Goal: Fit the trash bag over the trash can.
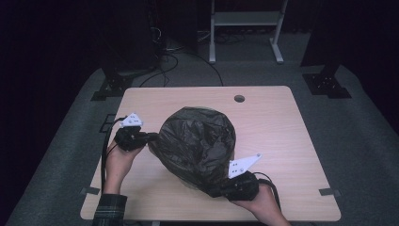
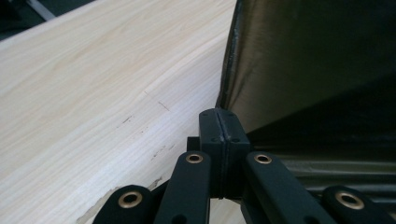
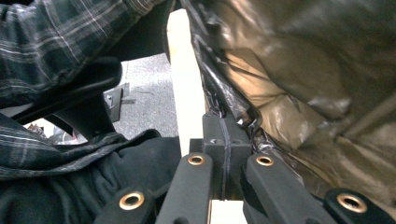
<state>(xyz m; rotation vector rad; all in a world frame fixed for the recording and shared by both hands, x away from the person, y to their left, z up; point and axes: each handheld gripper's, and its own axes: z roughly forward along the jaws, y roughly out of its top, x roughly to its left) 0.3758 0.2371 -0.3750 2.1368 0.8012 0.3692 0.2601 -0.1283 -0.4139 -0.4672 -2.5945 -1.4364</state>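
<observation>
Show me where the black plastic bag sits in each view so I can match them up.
High view: black plastic bag puffed up mid-table, between both grippers.
Left gripper view: upper right, its edge pinched in the shut jaws.
Right gripper view: right side, crinkled edge in the shut jaws.
Shared landmark: the pale wooden table.

Pale wooden table (image 1: 282,141), round cable hole (image 1: 239,99), black plastic bag (image 1: 200,146) on it

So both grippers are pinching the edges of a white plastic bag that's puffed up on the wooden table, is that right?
Not quite: the bag is black, not white, as the high view shows. The rest holds: the left gripper and right gripper each pinch its edge, and it stands puffed up on the wooden table.
</observation>
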